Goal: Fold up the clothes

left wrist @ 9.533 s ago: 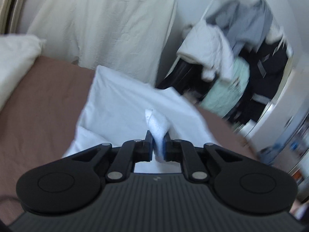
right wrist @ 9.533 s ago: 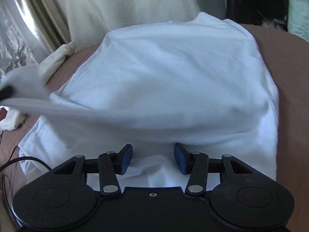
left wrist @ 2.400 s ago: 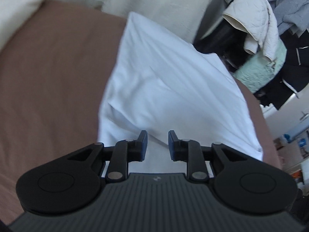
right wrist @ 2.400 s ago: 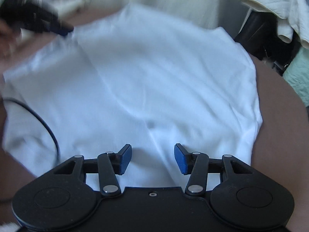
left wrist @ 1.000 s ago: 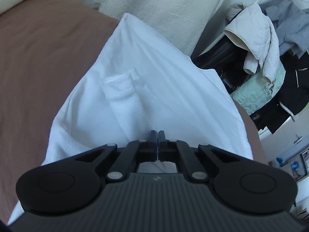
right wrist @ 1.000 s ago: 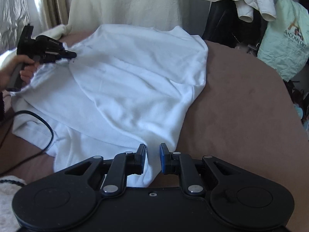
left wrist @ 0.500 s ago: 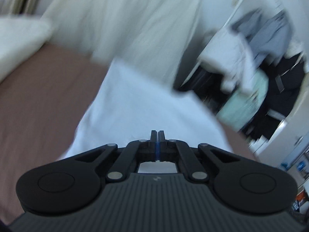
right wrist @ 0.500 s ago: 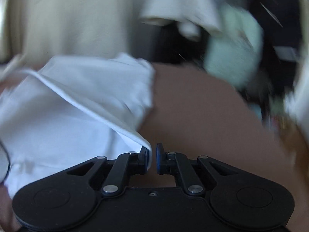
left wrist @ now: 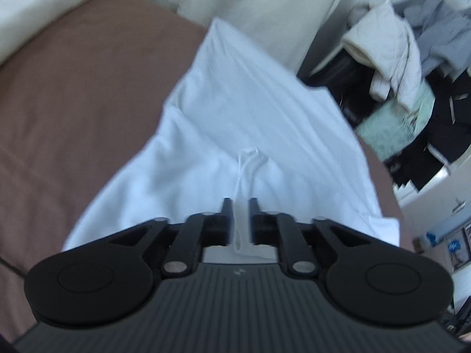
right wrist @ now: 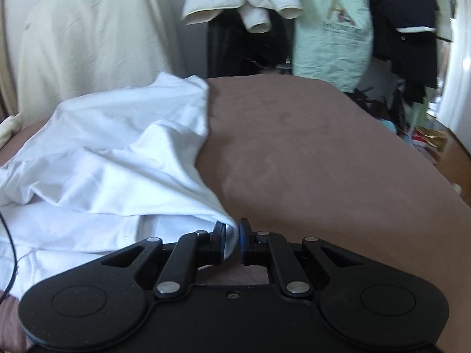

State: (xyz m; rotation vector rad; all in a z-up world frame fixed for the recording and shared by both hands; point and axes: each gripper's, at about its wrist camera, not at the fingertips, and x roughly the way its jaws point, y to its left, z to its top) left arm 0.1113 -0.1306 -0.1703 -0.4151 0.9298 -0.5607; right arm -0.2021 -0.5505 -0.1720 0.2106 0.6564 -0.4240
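- Since a second ago, the left gripper (left wrist: 238, 203) has been parted slightly, and the shirt (right wrist: 117, 158) has been drawn further off the bed's (right wrist: 323, 153) right side.
- The shirt is bunched on the bed's left half, towards its far edge.
- Its edges appear to be held up so one side can be carried over for a fold (a judgement).
- A thin fold stands between the left jaws, narrowly apart; grip cannot be told.
- The right gripper (right wrist: 232, 229) is nearly closed, pinching the shirt's corner.
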